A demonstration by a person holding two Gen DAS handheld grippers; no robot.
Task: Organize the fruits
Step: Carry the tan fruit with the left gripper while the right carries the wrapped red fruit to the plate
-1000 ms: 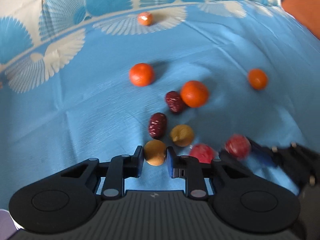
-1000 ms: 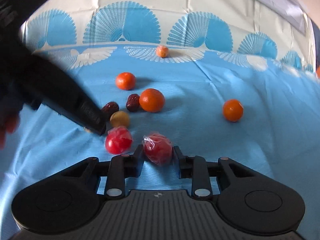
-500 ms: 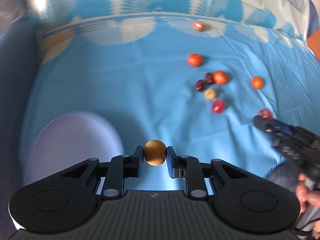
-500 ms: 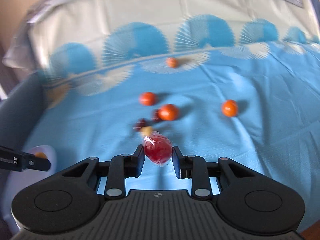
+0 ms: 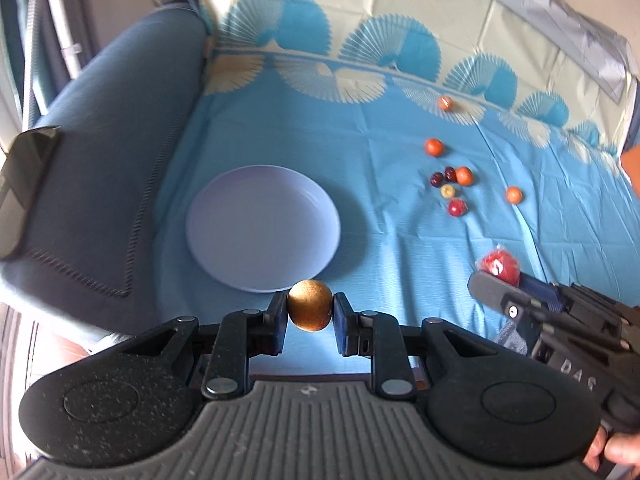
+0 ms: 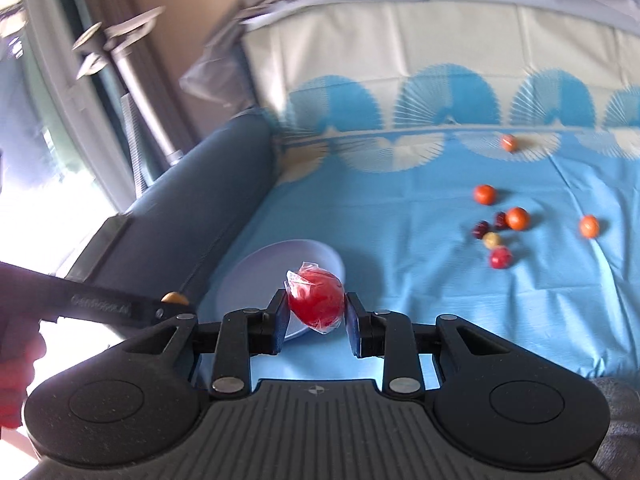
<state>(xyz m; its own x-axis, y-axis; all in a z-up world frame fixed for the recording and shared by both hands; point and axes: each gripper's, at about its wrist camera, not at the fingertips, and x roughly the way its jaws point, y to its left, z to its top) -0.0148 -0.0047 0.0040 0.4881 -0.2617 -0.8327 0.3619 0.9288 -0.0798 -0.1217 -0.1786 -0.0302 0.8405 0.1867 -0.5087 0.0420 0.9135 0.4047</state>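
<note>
Left gripper (image 5: 310,312) clamps a brown fruit (image 5: 310,305) at the plate's (image 5: 224,216) 6 o'clock edge; right gripper (image 6: 316,308) clamps a wrapped red fruit (image 6: 316,298)

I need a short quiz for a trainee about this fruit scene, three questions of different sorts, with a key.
1. True or false: the lavender plate has no fruit on it.
2. What does the left claw grip? A) brown round fruit B) orange fruit C) dark red date
3. Fill in: the right claw grips a red fruit wrapped in clear ____.

Key: 1 true; 2 A; 3 plastic.
</note>
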